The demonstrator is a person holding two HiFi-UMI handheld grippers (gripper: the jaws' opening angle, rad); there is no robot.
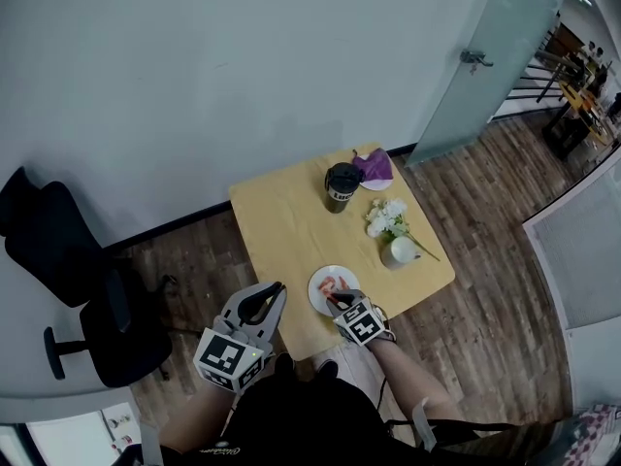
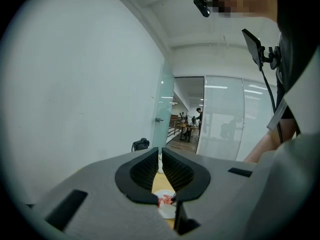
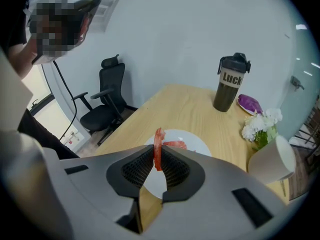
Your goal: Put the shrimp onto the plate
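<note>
A white plate [image 1: 318,296] lies near the front edge of the wooden table [image 1: 291,221]. One red shrimp [image 3: 176,145] rests on the plate [image 3: 196,143]. My right gripper [image 3: 158,155] is shut on a second shrimp [image 3: 158,149], which stands upright between the jaws just over the plate's near rim. In the head view the right gripper [image 1: 342,301] sits at the plate's front right edge. My left gripper [image 1: 278,291] is off the table's left front corner, shut on nothing. Through its narrow jaw slit, the left gripper [image 2: 160,157] view shows the plate [image 2: 167,210] and shrimp [image 2: 165,200].
A black tumbler [image 1: 341,186] [image 3: 230,82] and a purple item on a small dish [image 1: 375,168] [image 3: 249,104] stand at the table's far side. White flowers [image 1: 388,218] [image 3: 261,123] in a white vase [image 1: 402,250] sit right of the plate. A black office chair [image 1: 102,323] stands on the left.
</note>
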